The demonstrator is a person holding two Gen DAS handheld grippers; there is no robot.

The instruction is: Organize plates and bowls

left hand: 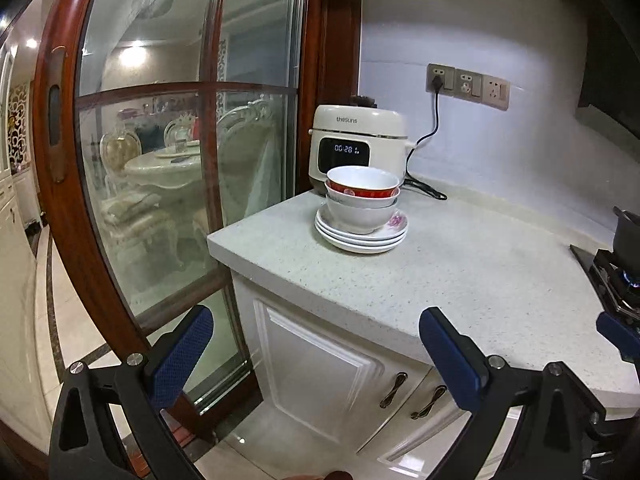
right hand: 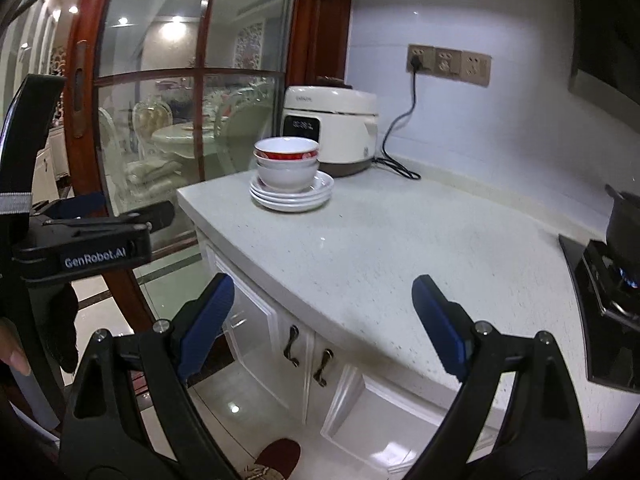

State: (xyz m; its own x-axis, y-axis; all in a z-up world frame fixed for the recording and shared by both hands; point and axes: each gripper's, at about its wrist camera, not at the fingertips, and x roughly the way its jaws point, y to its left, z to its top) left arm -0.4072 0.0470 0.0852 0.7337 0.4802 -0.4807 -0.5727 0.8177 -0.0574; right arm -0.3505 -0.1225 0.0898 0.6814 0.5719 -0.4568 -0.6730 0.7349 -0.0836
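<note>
A stack of white plates (left hand: pixel 376 238) (right hand: pixel 320 196) sits near the far left corner of the speckled counter (left hand: pixel 460 276) (right hand: pixel 380 240). Nested bowls stand on the plates: a white bowl (left hand: pixel 360 216) (right hand: pixel 286 178) at the bottom and a red-banded bowl (left hand: pixel 362 188) (right hand: pixel 286 151) on top. My left gripper (left hand: pixel 316 344) is open and empty, held off the counter's front edge, well short of the stack. My right gripper (right hand: pixel 322 312) is open and empty, also at the front edge. The left gripper's body (right hand: pixel 88 240) shows at the left of the right wrist view.
A cream rice cooker (left hand: pixel 358 140) (right hand: pixel 332 128) stands behind the stack, plugged into wall sockets (left hand: pixel 466 84). A gas hob with a dark pot (left hand: pixel 628 236) (right hand: pixel 624 224) and lit flame is at the right. A wood-framed glass door (left hand: pixel 180 160) is left. White cabinet doors (left hand: pixel 320 368) lie below.
</note>
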